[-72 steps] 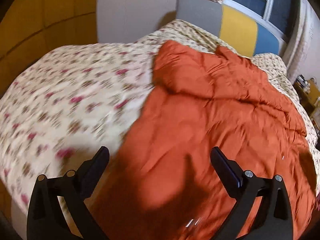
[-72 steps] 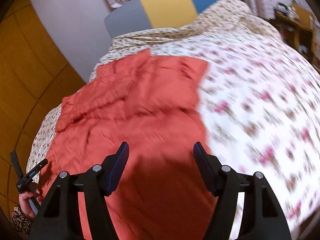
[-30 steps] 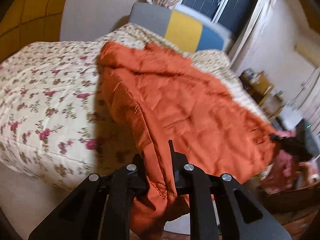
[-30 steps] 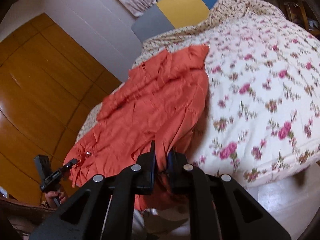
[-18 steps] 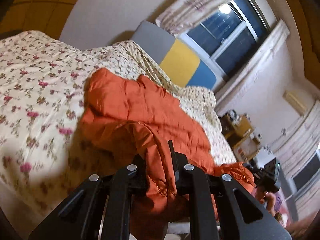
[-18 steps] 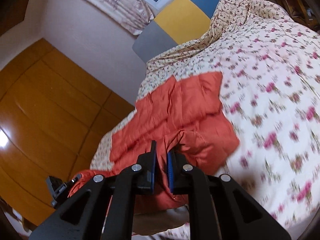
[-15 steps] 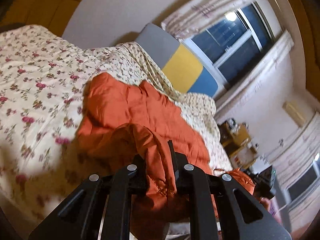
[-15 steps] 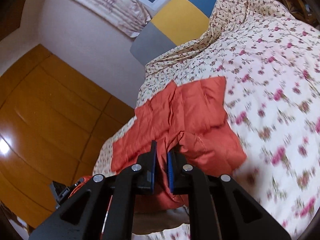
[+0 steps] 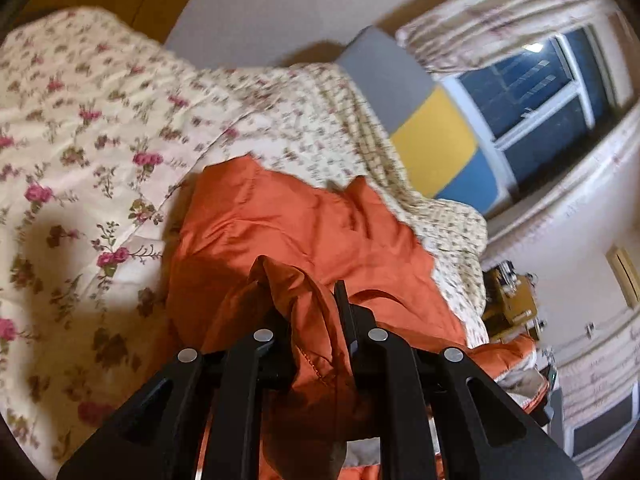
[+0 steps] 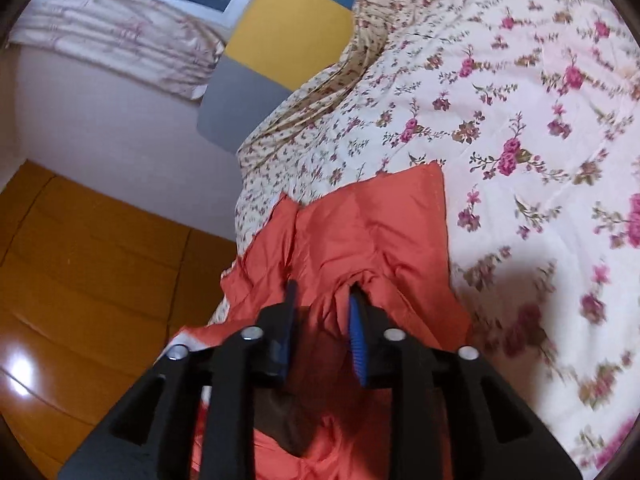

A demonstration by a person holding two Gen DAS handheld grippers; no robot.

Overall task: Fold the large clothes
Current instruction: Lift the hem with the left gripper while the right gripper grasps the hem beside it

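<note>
A large orange padded coat (image 9: 304, 224) lies on a bed with a floral cover (image 9: 80, 128). My left gripper (image 9: 310, 320) is shut on a bunched edge of the coat and holds it up above the rest of the garment. In the right wrist view the same coat (image 10: 360, 236) lies folded over on the floral cover (image 10: 520, 120). My right gripper (image 10: 322, 312) has its jaws parted a little, with a fold of the coat still between the blue pads (image 10: 356, 336).
A grey, yellow and blue headboard (image 9: 432, 136) stands at the far end under a dark window (image 9: 532, 92) with curtains. Wooden wall panels (image 10: 80, 260) run along one side. A cluttered wooden shelf (image 9: 512, 304) stands beyond the bed's other side.
Both grippers closed on the coat's near hem, lifted it and carried it forward over the garment toward the headboard. The right jaws have now parted slightly.
</note>
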